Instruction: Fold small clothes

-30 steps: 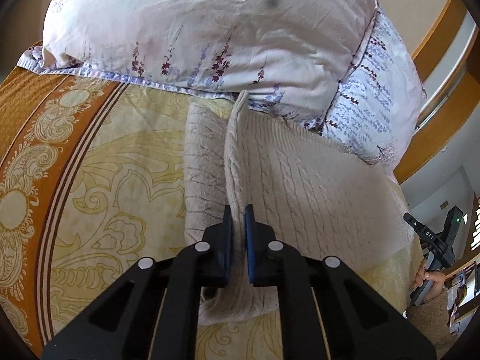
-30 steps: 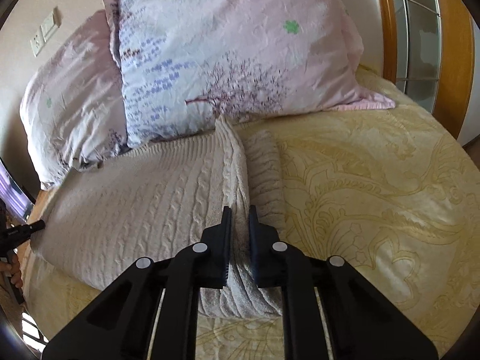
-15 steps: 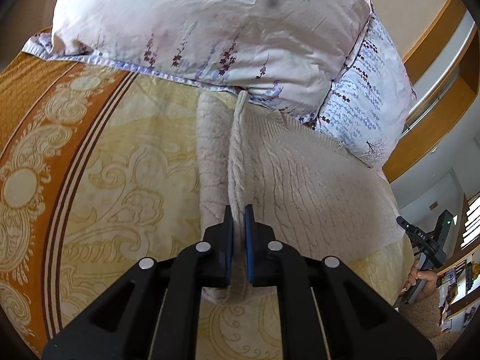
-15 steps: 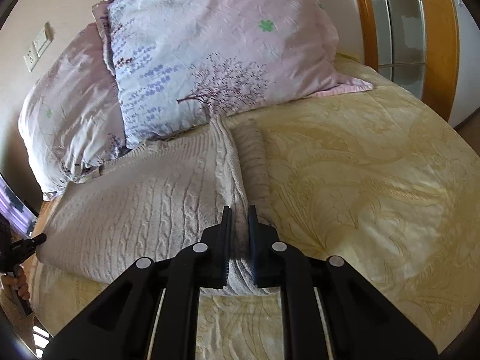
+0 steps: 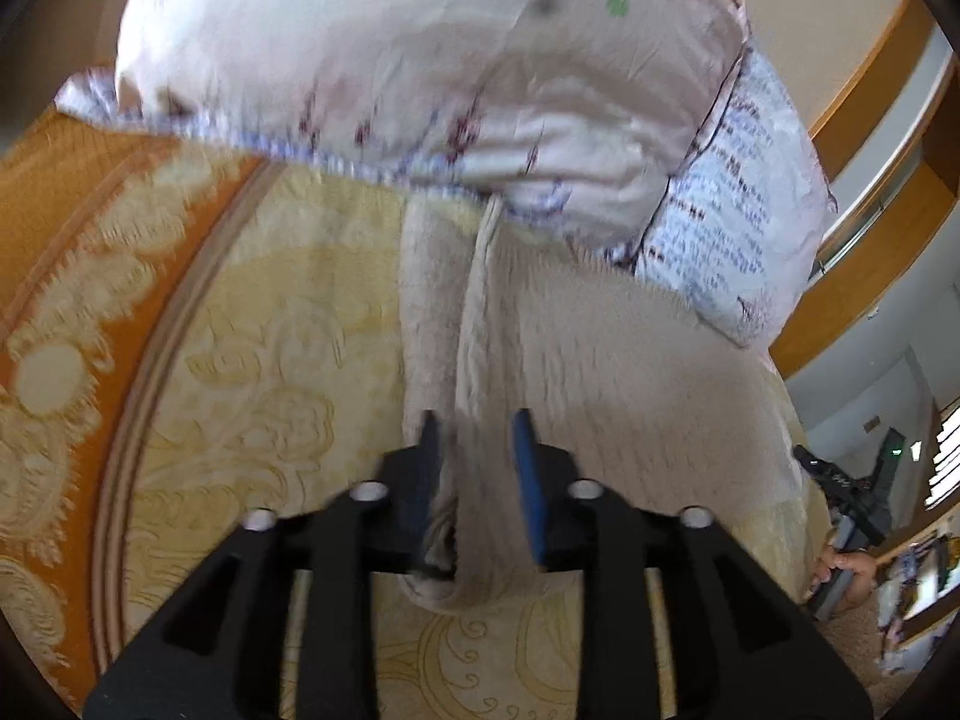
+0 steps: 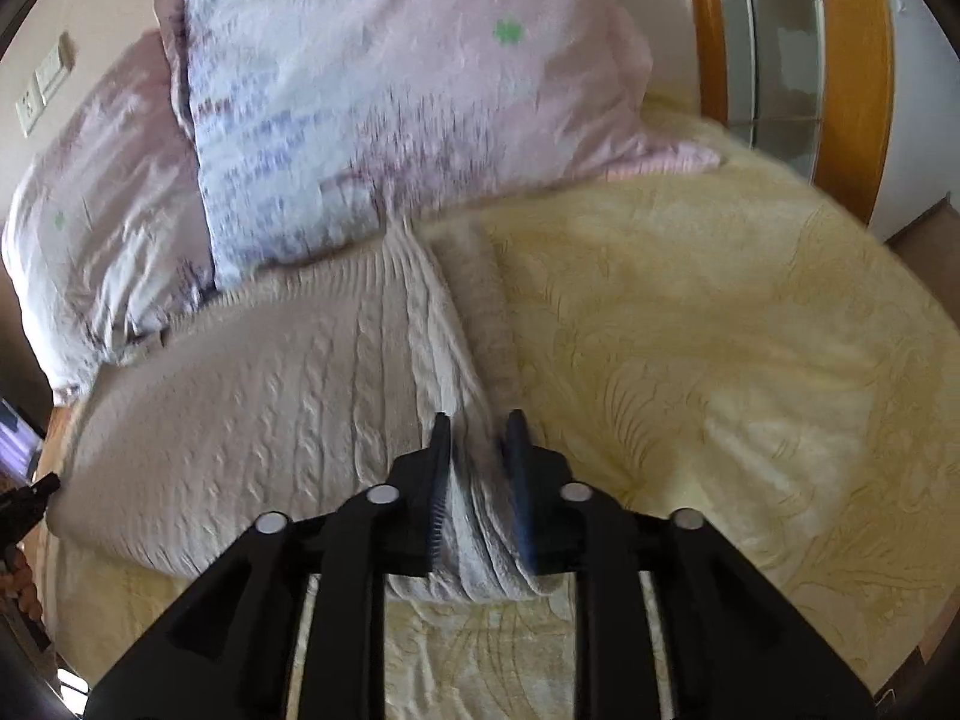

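Both wrist views close, angled down at bed [image 5: 288, 324], sharing sweater [image 6: 252, 420] and pillows [image 6: 384, 108]

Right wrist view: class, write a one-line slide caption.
Right claw opening around a raised fold of the cream cable-knit sweater on a yellow patterned bedspread, below floral pillows.

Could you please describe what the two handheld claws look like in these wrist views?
Both look alike. The left claw and the right claw each have a matte black frame with angular cut-out openings, and four round silvery fasteners across the top. Each black finger carries a blue pad on its inner face. No cables or printed markings show. In the left view, a hand at the right edge holds another black tool.
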Demonstrator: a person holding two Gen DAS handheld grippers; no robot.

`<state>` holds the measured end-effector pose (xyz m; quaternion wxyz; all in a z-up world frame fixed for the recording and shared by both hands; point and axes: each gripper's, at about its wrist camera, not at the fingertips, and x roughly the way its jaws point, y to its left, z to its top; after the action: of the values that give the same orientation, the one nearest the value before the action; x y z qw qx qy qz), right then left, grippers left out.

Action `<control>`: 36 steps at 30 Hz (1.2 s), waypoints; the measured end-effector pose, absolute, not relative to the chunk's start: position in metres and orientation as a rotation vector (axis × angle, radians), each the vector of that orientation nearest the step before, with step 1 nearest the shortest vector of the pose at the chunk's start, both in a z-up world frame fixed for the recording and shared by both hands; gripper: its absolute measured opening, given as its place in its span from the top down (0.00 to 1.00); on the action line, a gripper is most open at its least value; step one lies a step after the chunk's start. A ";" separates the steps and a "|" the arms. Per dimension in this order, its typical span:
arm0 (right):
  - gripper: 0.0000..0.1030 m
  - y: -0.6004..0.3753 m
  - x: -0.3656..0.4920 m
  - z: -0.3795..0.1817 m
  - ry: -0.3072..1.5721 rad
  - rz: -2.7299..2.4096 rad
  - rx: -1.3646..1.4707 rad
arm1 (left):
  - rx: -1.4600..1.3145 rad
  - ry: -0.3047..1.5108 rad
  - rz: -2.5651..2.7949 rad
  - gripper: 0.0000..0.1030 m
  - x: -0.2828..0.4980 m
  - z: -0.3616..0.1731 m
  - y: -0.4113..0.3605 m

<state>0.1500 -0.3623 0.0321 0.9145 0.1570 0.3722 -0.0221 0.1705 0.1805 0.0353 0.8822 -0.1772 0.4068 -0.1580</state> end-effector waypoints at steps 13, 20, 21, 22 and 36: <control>0.56 -0.276 0.193 0.025 0.863 0.147 0.125 | -0.143 0.823 -0.328 0.42 0.181 0.040 0.114; 0.52 -0.269 0.190 0.012 0.871 0.140 0.064 | -0.165 0.857 -0.319 0.42 0.180 0.019 0.121; 0.52 -0.269 0.191 0.013 0.877 0.140 0.072 | -0.167 0.856 -0.319 0.42 0.178 0.020 0.121; 0.52 -0.271 0.191 0.014 0.880 0.139 0.087 | -0.180 0.857 -0.323 0.42 0.178 0.022 0.122; 0.39 -0.229 0.210 0.030 0.854 0.190 0.077 | -0.593 0.919 -0.281 0.42 0.221 0.025 0.187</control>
<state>0.2102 -0.2286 0.0295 0.9050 0.0372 0.4136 0.0921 0.2213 0.1868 0.0251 0.8449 -0.2809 0.4354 -0.1329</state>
